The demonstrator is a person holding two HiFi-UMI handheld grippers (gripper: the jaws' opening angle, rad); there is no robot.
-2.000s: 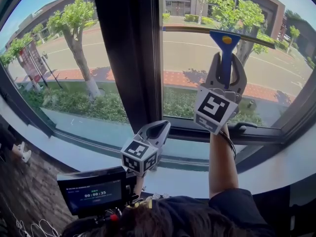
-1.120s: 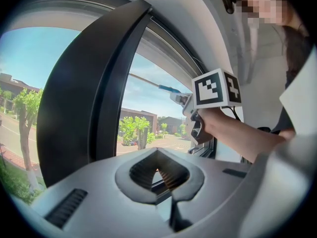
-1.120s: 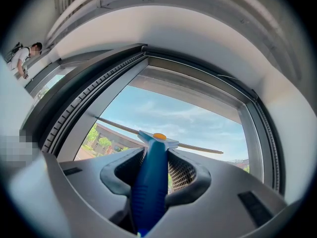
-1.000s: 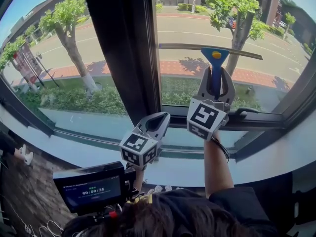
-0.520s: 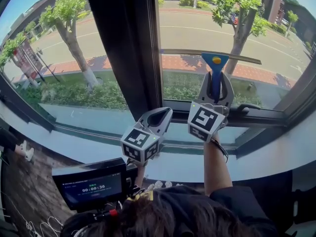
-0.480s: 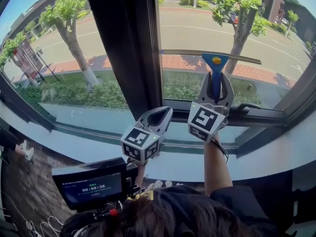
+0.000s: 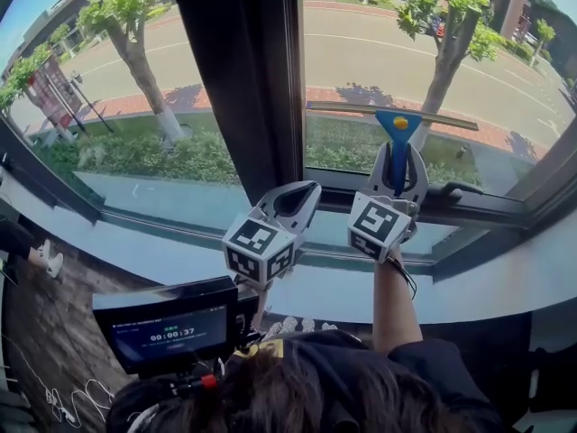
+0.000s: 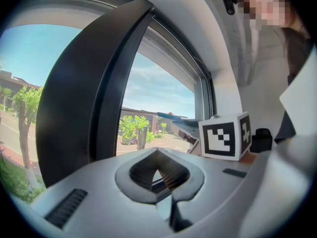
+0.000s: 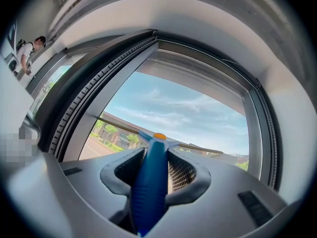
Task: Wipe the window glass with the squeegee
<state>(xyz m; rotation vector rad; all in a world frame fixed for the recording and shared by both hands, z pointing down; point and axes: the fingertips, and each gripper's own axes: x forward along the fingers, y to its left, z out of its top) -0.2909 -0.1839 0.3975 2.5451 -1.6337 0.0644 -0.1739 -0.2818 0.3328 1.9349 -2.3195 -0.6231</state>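
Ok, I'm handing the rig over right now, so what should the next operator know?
Right hand-held gripper: shut on the squeegee by its blue handle, blade on the right pane, low, just above the bottom frame.
Left hand-held gripper: shut, empty, hanging before the sill.
Done: one downward stroke on the right pane, nearly complete.
Left: run it to the frame. I can't tell whether the left pane has been wiped.

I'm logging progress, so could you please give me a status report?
Right gripper shut on squeegee, blade low on window glass. Left gripper shut, empty. Nothing obstructing.
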